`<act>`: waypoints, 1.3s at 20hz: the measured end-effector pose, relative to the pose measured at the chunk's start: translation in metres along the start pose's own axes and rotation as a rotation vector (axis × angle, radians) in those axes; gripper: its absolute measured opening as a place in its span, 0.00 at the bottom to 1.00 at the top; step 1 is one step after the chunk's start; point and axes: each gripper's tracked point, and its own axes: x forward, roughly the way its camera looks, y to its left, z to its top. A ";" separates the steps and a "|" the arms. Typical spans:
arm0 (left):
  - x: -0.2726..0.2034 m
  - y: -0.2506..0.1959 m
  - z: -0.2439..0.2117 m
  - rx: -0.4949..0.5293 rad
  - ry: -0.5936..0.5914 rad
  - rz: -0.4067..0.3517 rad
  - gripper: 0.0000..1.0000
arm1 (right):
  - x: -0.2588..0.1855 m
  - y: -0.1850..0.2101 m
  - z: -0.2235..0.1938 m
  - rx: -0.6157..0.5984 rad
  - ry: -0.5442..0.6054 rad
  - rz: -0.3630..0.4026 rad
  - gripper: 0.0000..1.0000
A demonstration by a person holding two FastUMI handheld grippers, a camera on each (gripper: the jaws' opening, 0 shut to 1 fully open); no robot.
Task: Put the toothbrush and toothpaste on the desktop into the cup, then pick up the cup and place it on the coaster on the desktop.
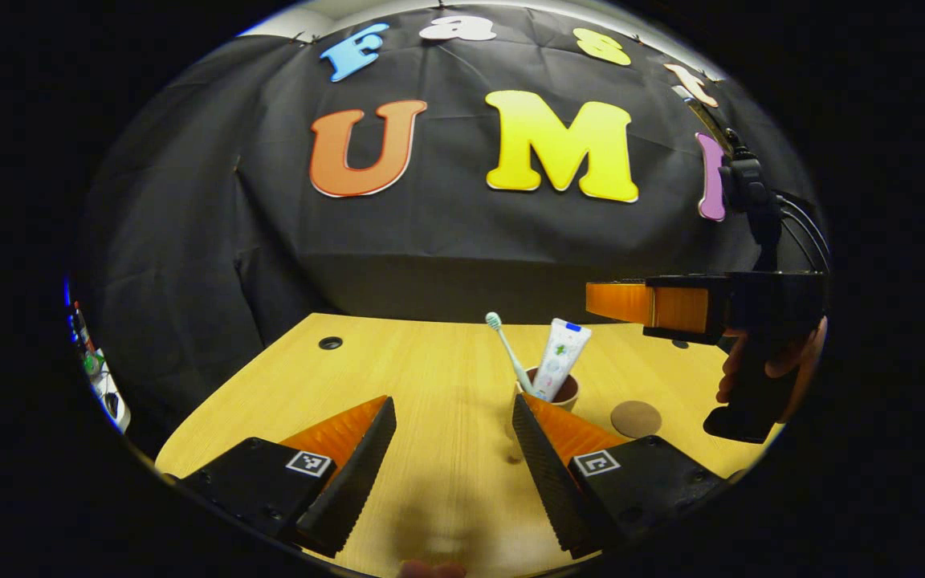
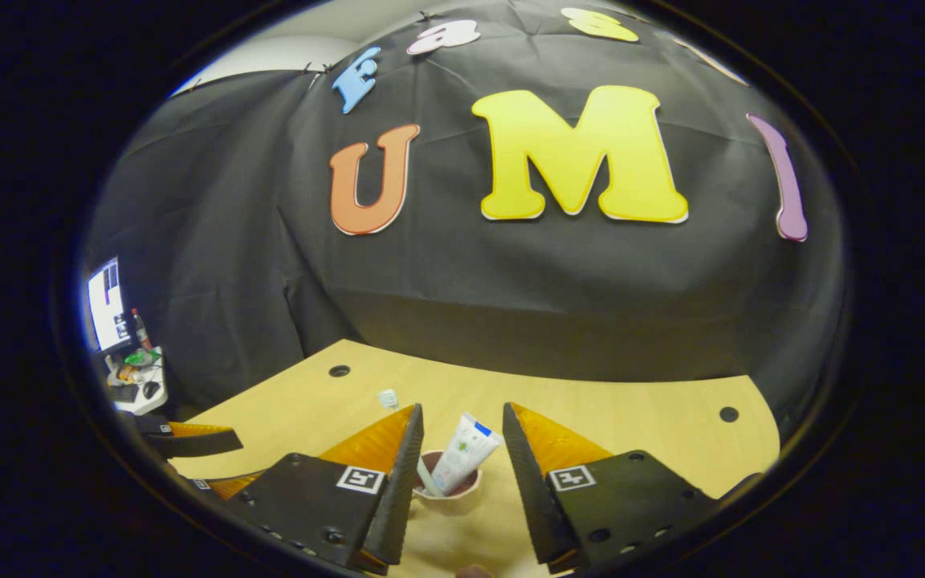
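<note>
Toothbrush (image 1: 504, 345) and toothpaste (image 1: 560, 357) stand in the cup (image 1: 565, 394), so that half looks done; the cup sits on the counter (image 1: 430, 377) beside the coaster (image 1: 635, 418), not on it. The right gripper (image 2: 462, 466) has its fingers spread either side of the cup, not touching. The left gripper (image 1: 453, 437) hangs open short of it. The left gripper view alone gives the coaster.

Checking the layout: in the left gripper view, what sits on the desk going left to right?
Cable hole → toothbrush → toothpaste, both standing in the cup → coaster → right gripper, held above the desk.
</note>
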 end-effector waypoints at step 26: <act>0.087 -0.077 -0.082 0.282 0.805 -0.367 0.99 | -0.158 -0.142 -0.039 0.078 0.107 -0.272 0.67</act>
